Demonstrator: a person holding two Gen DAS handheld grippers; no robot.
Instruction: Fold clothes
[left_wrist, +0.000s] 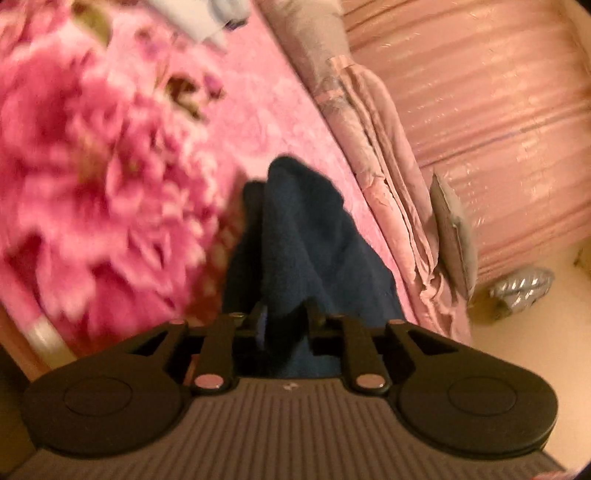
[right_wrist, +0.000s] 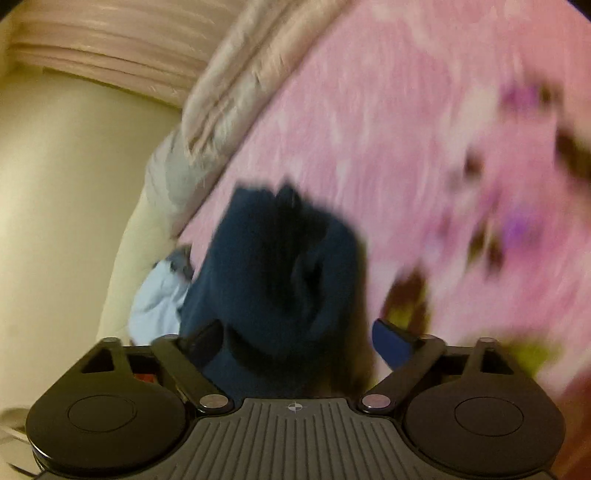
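A dark navy garment (left_wrist: 306, 236) hangs bunched above a pink floral bedspread (left_wrist: 110, 155). My left gripper (left_wrist: 282, 314) is shut on one edge of it, and the cloth passes between the narrow jaws. In the right wrist view the same navy garment (right_wrist: 273, 266) fills the middle. My right gripper (right_wrist: 295, 336) stands wide open around the cloth, with its blue-padded right finger (right_wrist: 391, 343) apart from the fabric. The left finger is partly hidden by the cloth. Both views are motion-blurred.
The bed's pale pink ruffled skirt (left_wrist: 391, 221) runs along the edge, with pink curtains (left_wrist: 498, 110) behind. A light blue cloth (right_wrist: 159, 299) lies at the bed's edge. The cream floor (right_wrist: 55, 203) is beside the bed, with a silvery object (left_wrist: 521, 288) on it.
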